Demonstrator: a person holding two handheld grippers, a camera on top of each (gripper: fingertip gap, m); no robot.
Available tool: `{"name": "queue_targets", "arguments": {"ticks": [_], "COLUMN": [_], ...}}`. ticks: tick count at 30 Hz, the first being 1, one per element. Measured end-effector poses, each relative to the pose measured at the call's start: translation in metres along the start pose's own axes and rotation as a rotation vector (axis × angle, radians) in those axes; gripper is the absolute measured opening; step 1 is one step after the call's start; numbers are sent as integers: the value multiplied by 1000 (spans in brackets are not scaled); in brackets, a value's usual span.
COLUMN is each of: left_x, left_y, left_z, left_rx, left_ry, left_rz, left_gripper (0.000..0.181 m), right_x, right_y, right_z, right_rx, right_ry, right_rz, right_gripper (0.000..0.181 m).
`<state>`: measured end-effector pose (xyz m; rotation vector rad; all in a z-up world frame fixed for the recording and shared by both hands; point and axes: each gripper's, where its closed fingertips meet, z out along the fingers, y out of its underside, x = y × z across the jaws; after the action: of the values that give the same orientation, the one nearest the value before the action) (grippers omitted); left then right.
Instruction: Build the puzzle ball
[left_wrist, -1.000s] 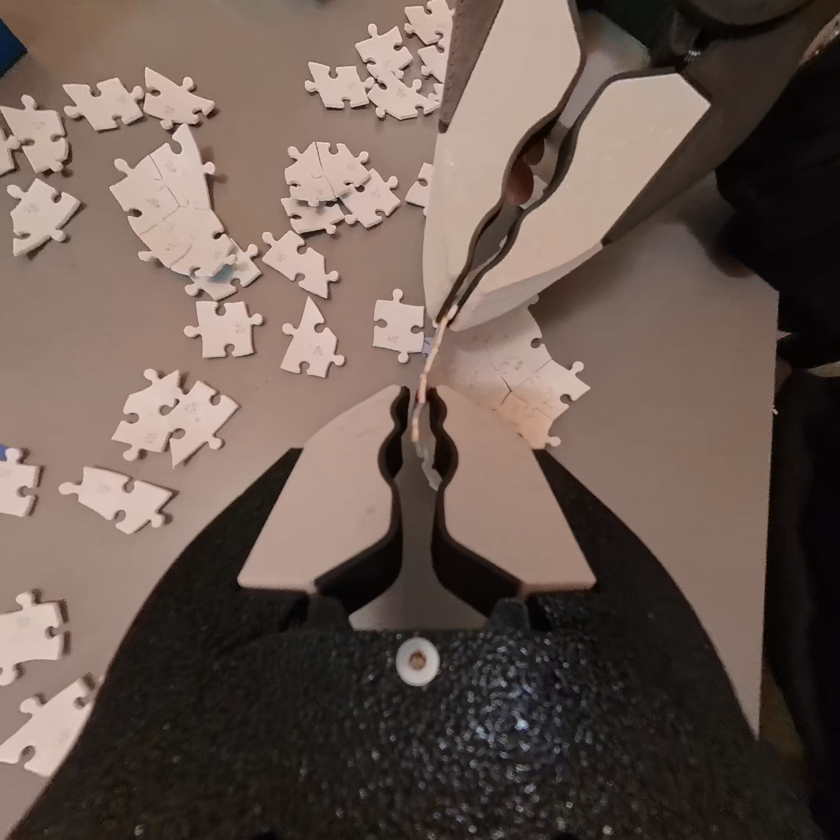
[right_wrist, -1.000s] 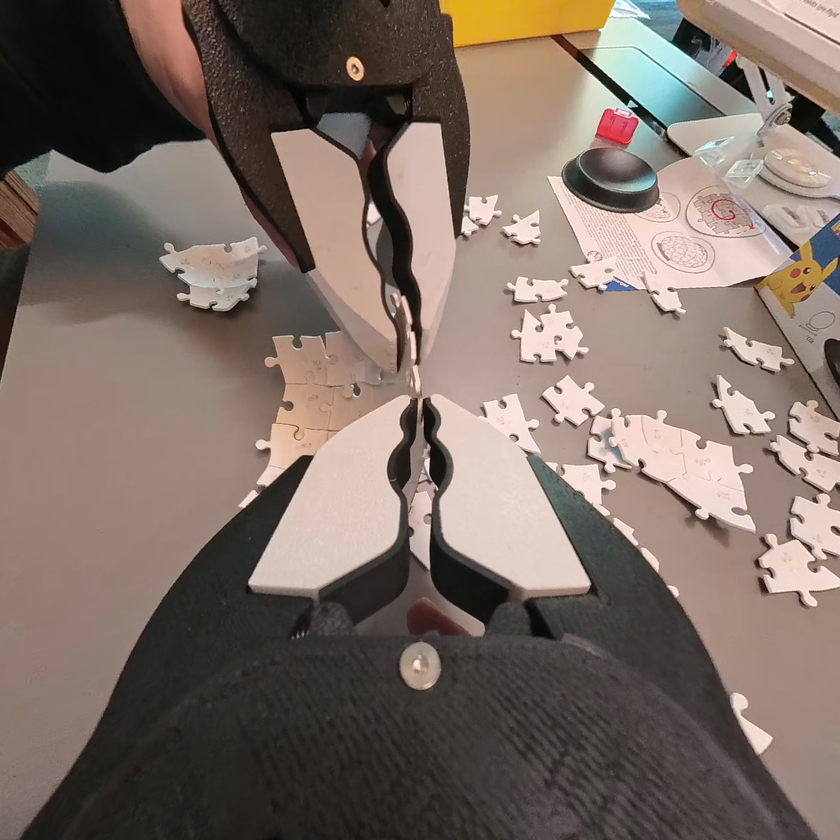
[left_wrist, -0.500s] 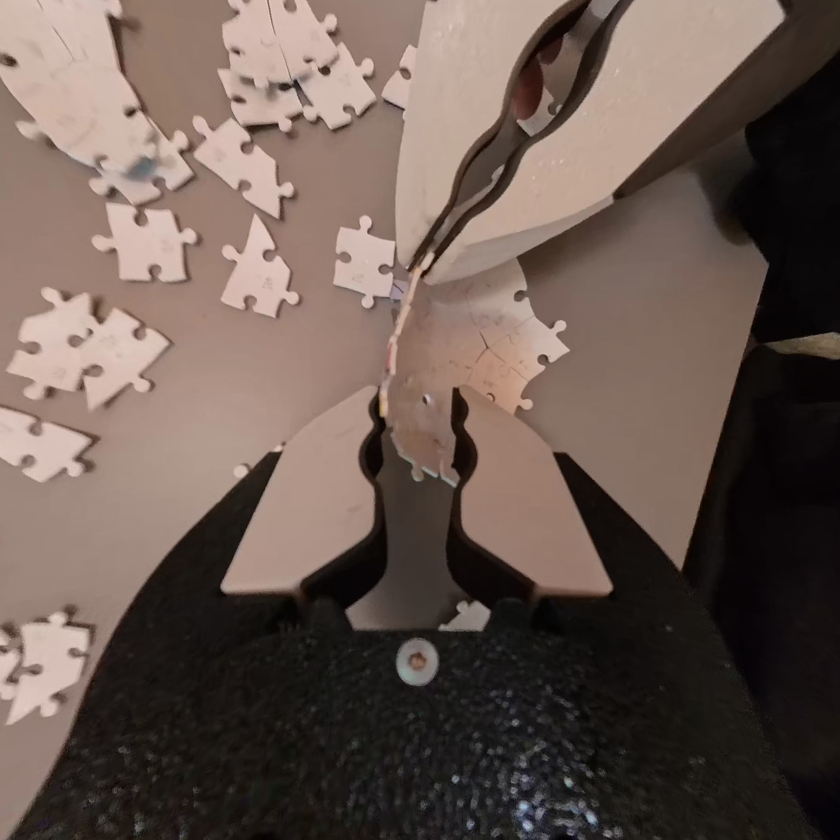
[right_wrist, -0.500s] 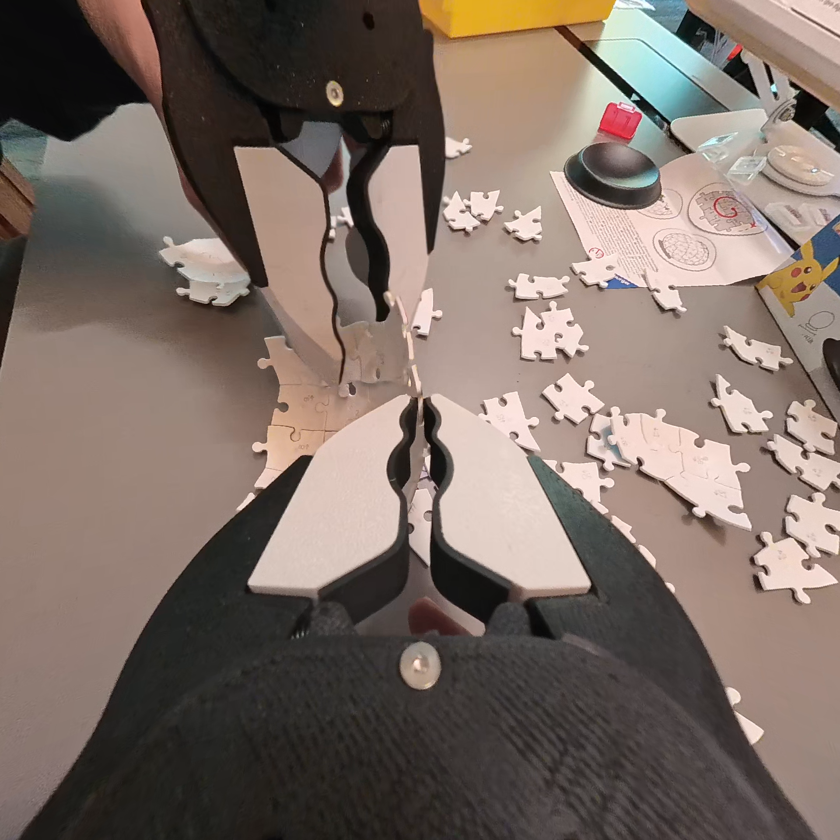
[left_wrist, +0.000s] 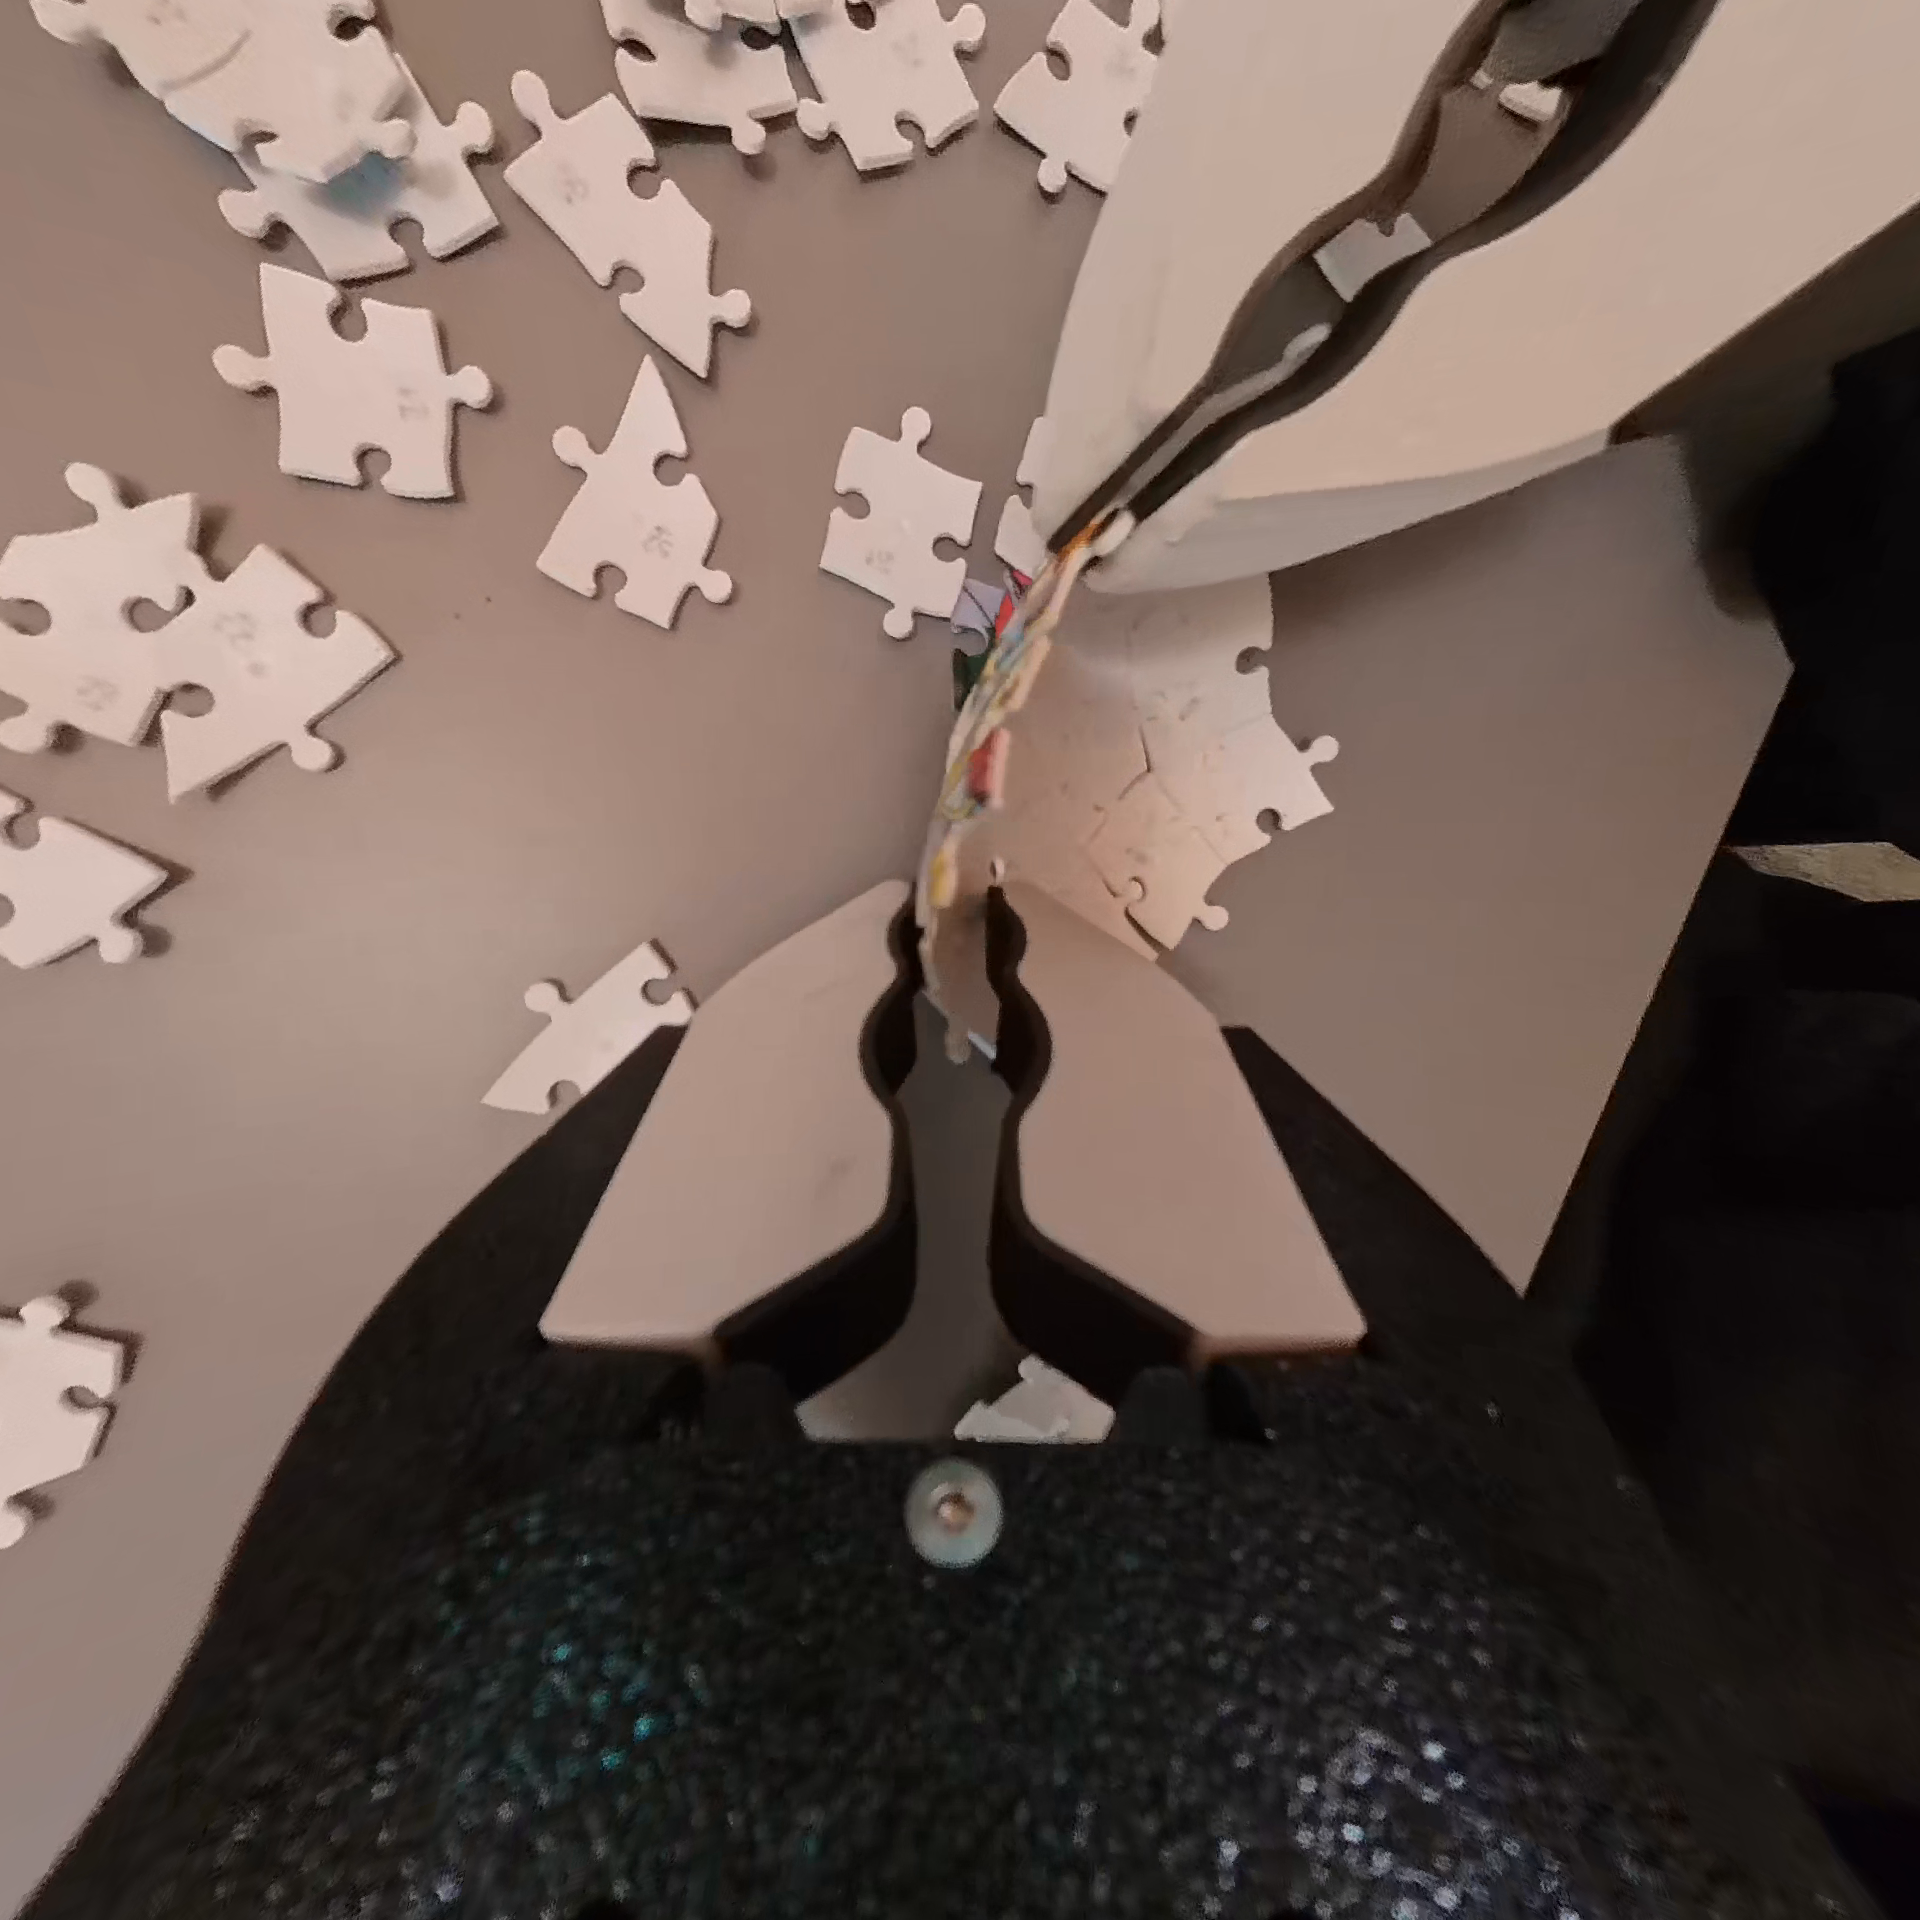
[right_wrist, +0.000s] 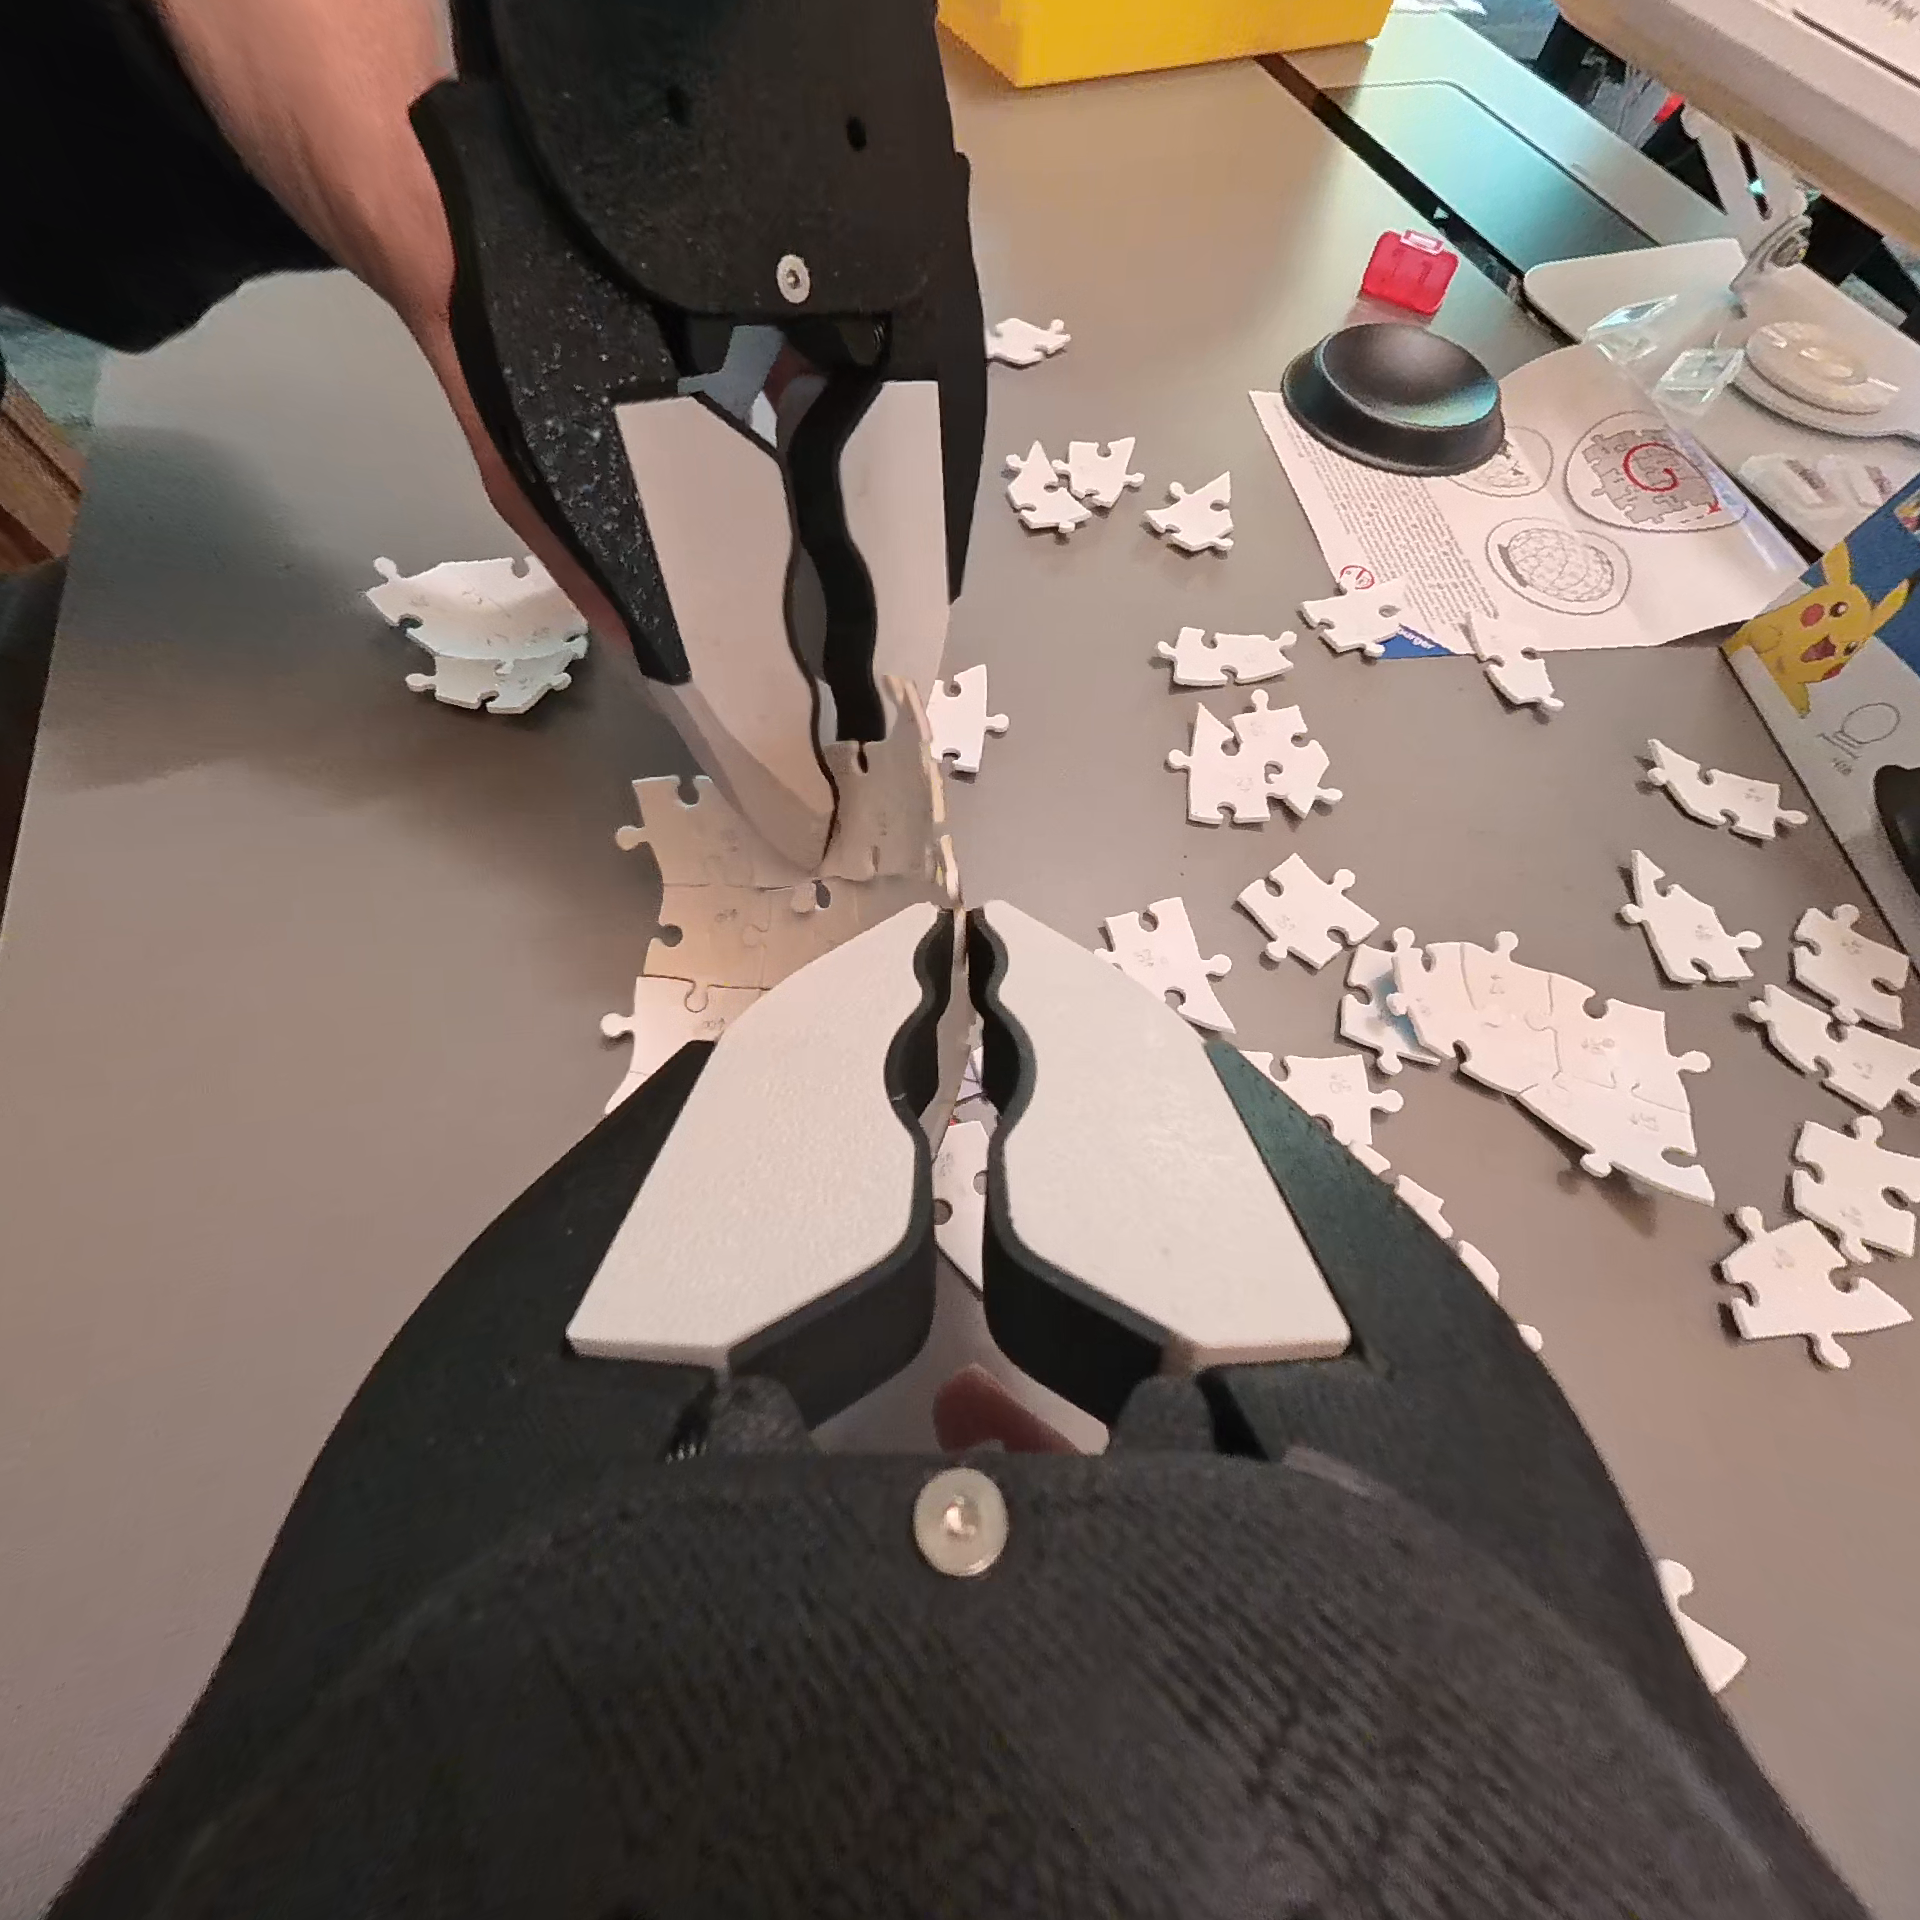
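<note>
A short curved strip of joined puzzle pieces, white on the back and printed on the front, stands on edge between both grippers. It also shows in the right wrist view. My left gripper is shut on its near end and comes down from above in the right wrist view. My right gripper is shut on the other end and enters the left wrist view from the upper right. A flat joined section lies on the grey table under them.
Loose white pieces are scattered to the left; more loose pieces lie at the right. A larger joined section lies right, a curved one far left. An instruction sheet, black dome, red box and yellow bin sit behind. The grippers' ends are close to 6 centimeters from one another. The larger joined section sits 15 centimeters or so from the ends of my right fingers.
My left gripper opened half a second ago, shifted along the strip, and has closed on it again. It has dropped nearer the table. The right gripper stayed shut on the strip.
</note>
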<state>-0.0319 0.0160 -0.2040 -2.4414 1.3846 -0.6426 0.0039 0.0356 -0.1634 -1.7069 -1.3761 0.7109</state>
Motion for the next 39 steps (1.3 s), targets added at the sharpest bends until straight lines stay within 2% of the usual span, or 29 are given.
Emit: {"name": "queue_targets", "arguments": {"ticks": [13, 19, 23, 33, 39], "left_x": [-4, -6, -7, -7, -8], "left_y": [-2, -4, -4, -7, -8], "left_z": [1, 1, 1, 0, 0], "left_rx": [58, 58, 54, 52, 57], "left_ry": [-73, -164, -158, -187, -204], "left_rz": [-3, 41, 39, 128, 133], "left_gripper": [11, 9, 10, 25, 25], "right_x": [1, 2, 3, 4, 4], "right_y": [1, 0, 0, 5, 5], "right_z": [1, 1, 1, 1, 1], "right_rx": [-14, -3, -2, -21, -19], "right_ry": [8, 12, 12, 14, 10], "right_rz": [19, 34, 36, 31, 32], "right_gripper": [2, 2, 2, 3, 3]}}
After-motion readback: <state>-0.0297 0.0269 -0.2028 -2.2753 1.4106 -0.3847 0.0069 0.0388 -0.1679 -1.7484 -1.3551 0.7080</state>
